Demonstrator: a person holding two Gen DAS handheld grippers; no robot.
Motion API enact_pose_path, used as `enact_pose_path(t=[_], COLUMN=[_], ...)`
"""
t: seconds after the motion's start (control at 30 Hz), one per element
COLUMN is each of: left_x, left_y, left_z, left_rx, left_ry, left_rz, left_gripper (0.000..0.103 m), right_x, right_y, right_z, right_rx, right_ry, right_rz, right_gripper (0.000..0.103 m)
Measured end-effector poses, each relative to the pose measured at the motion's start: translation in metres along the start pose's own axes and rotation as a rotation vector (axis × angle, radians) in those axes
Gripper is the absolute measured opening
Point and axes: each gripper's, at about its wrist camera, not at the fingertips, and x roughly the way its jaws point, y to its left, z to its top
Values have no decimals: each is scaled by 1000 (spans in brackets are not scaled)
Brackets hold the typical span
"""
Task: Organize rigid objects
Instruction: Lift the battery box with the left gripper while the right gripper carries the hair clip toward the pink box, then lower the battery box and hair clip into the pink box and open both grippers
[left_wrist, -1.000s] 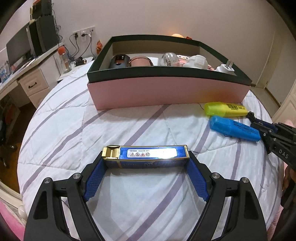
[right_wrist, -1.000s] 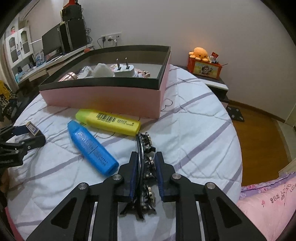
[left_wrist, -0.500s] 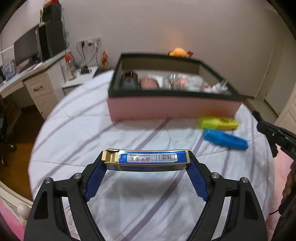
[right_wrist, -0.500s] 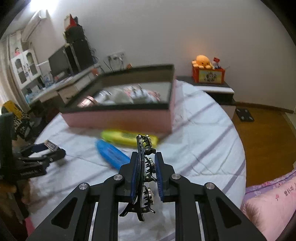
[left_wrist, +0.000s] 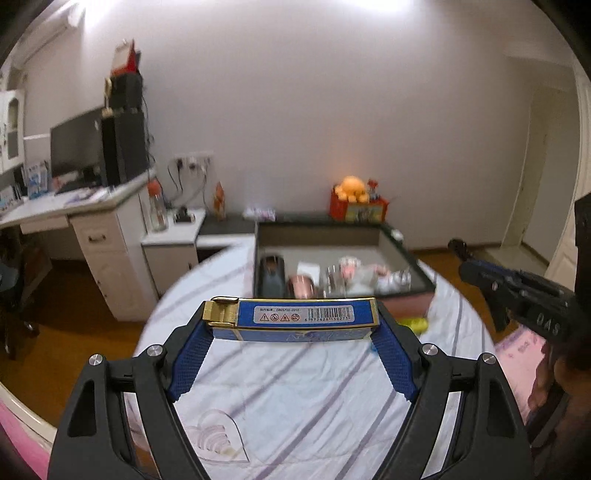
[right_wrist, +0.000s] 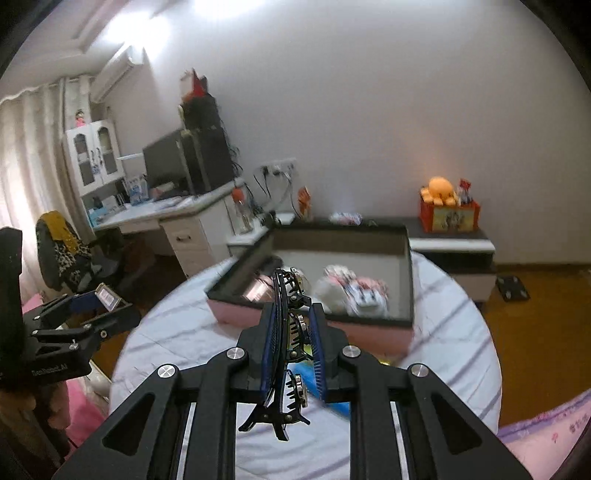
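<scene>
We hold the left gripper (left_wrist: 291, 325) with its blue pads clamped on the two ends of a blue and gold box (left_wrist: 291, 318), which lies crosswise between them, lifted clear of the striped bed cover (left_wrist: 295, 387). The pink storage box (left_wrist: 406, 301) with the dark rim sits farther along the bed beyond the held box, already holding several small items we cannot make out through the blur. Our right gripper (right_wrist: 293, 325) is clenched on a black hair claw clip (right_wrist: 288, 354), gripped on edge in front of that pink storage box. A yellow highlighter (left_wrist: 415, 324) lies just beside its near wall.
</scene>
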Motion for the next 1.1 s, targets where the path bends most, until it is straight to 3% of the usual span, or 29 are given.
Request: enact_pose_path(t=[0.17,0.4,0.77,1.1], left_x=[-27,-44,-15,66], left_y=[4,0,-7,-20], left_z=[22,43,64,77], left_rx=[2,45,76,118], left_ry=[-116,-190,-180,-89], left_rz=[-6,0,19,22], left_gripper=[83,83,83,83], right_x=[-22,-31,-13,45], right_y=[24,41,32,-2], right_z=[17,37,56,61], right_rx=[-52,-111,-125,-96], right_ry=[-107,-170,-183,-109], right_rz=[8,-11,3,0], right_gripper=[18,18,18,18])
